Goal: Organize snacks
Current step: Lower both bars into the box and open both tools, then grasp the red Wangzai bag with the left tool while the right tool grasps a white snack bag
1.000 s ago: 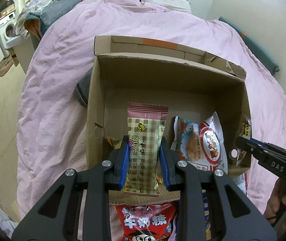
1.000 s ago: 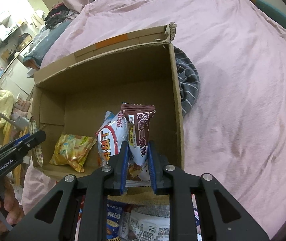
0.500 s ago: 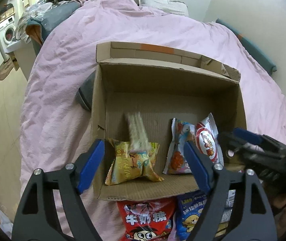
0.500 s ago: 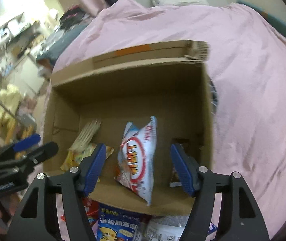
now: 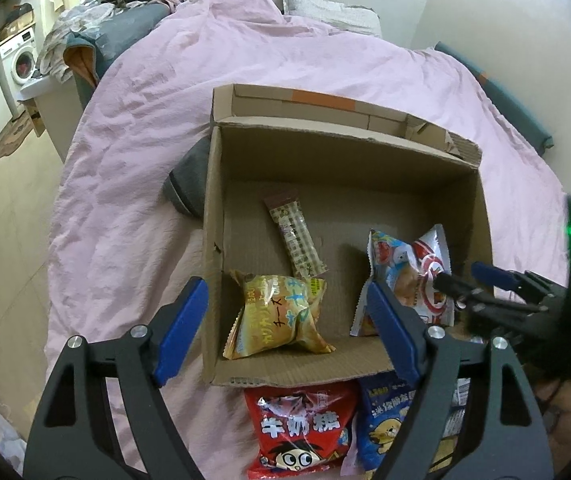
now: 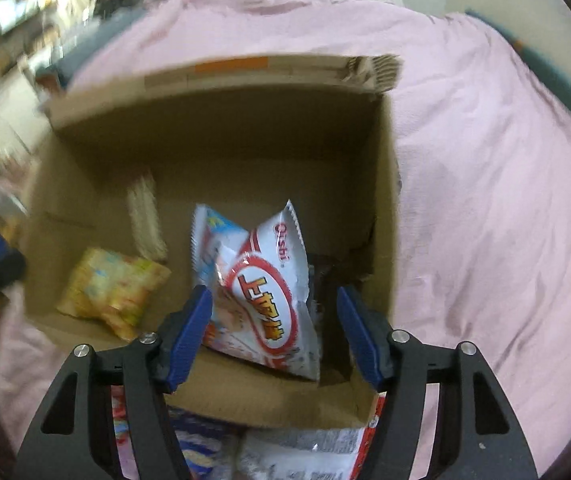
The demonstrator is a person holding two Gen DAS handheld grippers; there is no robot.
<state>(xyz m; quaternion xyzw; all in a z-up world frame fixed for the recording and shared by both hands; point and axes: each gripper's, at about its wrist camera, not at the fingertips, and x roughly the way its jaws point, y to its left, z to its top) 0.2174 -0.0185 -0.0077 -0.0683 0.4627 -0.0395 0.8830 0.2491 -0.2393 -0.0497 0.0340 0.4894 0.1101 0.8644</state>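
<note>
Plaid wafer bar (image 5: 294, 237) flat in cardboard box (image 5: 337, 156), long axis toward far wall (both jaws apart, empty).

The brown corrugated cardboard box (image 5: 213, 240) is looking matt and rough, lying on a soft, creased pink cloth bed cover (image 5: 133, 128). The yellow crinkled snack bag (image 5: 277, 316) and red-and-white foil snack bag (image 6: 269, 296) are gleaming glossy, like the red plastic candy bag (image 5: 297, 428).

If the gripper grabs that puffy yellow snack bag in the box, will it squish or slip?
The yellow snack bag looks puffed with air, so it would probably squish and weigh little. Its wrapper is shiny and crinkled, so the pads might slide unless they pinch a sealed edge. What is inside may crush.
</note>
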